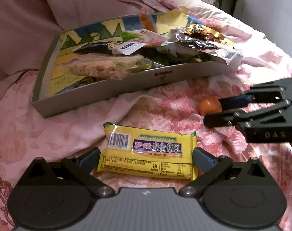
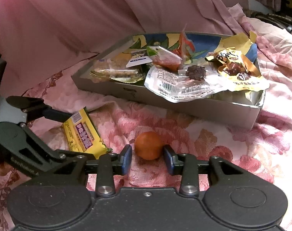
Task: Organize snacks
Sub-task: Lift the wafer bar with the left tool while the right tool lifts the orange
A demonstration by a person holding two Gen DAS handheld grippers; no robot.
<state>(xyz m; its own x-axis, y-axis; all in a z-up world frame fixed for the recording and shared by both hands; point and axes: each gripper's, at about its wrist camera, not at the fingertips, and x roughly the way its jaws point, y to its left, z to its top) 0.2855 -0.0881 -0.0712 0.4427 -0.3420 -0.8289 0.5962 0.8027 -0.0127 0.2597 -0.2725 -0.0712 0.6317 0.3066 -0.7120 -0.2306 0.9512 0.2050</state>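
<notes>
A yellow biscuit pack (image 1: 148,154) lies flat on the pink flowered bedspread, lengthwise between the fingers of my left gripper (image 1: 146,155). The blue pads sit right at its two short ends, and the wrapper shows no buckling. A small orange fruit (image 2: 148,145) rests on the bedspread between the pads of my right gripper (image 2: 147,157), with a thin gap on the left side. In the right wrist view, my left gripper (image 2: 78,134) straddles the yellow pack (image 2: 82,132). The left wrist view shows my right gripper (image 1: 213,112) at the fruit (image 1: 209,105).
A shallow grey box (image 1: 155,79) with a colourful lining stands just beyond both grippers, holding several snack packs. A silvery pouch (image 2: 174,84) and a gold wrapper (image 2: 238,67) hang over its front right rim (image 2: 165,104). A pink quilt rises behind the box.
</notes>
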